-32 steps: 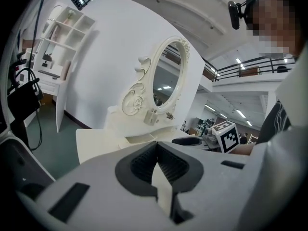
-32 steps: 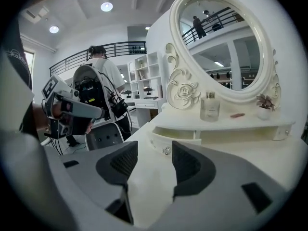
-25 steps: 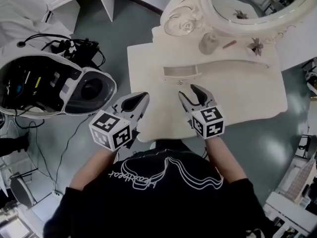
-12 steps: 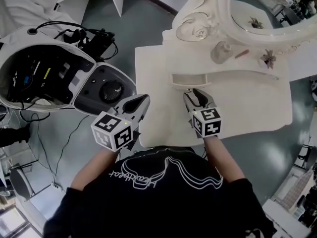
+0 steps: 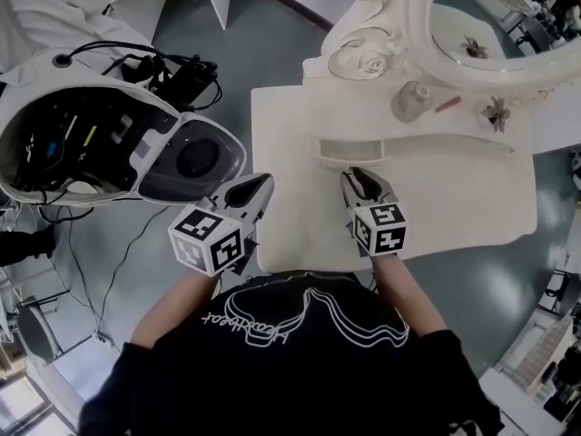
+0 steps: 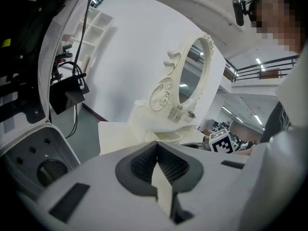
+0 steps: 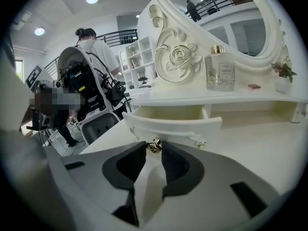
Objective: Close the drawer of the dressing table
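Right gripper [image 5: 363, 174] nearer than before, jaws just narrowed, seemingly on drawer knob [image 7: 154, 146].

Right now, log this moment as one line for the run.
drawer: open | right gripper: jaws just closed further, tips pinching drawer knob | left gripper: shut, empty | closing push: not yet done

Black tee [image 5: 300, 371] w/ white line print; left tool [image 5: 263, 181], right tool [image 5: 361, 174] grey-white w/ b/w marker cubes [image 5: 381, 228].
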`<state>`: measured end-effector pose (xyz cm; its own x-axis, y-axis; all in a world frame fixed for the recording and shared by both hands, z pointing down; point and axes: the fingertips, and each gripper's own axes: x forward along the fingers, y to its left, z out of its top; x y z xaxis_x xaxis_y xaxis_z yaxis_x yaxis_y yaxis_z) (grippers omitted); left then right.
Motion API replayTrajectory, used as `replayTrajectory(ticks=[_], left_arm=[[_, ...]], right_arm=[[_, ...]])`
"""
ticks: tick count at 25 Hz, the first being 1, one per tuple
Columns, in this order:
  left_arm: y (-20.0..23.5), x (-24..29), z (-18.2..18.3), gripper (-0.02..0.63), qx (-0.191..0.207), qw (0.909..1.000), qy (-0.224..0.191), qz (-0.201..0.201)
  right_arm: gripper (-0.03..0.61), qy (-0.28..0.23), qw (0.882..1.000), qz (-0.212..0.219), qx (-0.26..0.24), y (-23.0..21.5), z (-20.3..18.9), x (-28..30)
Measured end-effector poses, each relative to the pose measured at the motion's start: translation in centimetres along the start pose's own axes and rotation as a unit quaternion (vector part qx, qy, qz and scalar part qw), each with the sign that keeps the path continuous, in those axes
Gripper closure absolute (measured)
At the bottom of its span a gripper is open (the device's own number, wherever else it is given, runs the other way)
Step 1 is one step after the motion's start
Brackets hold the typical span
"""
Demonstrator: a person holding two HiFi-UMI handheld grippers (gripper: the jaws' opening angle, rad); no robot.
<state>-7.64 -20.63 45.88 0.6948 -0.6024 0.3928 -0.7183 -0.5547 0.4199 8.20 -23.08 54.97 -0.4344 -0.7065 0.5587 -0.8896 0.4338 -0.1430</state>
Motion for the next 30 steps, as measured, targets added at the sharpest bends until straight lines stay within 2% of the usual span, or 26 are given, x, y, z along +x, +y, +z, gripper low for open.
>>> replayTrajectory(ticks=[6, 12, 30], left_arm=[[0.9, -1.4, -0.3, 0.611, -0.009, 0.9999, 0.005, -0.003], [0.5, 2.2, -0.1, 0.611, -0.012, 0.9999, 0.011, 0.000], [0.4, 3.2, -0.9, 0.611, -0.023, 0.9996, 0.016, -0.002]], right_arm=[[0.477, 0.012, 1.000, -0.006, 0.004, 1.5, 0.0, 0.2], [0.477, 0.013, 1.000, -0.004, 0.011, -2.2, 0.0, 1.0], [0.477, 0.015, 1.000, -0.002, 0.014, -3.6, 0.6, 1.8]])
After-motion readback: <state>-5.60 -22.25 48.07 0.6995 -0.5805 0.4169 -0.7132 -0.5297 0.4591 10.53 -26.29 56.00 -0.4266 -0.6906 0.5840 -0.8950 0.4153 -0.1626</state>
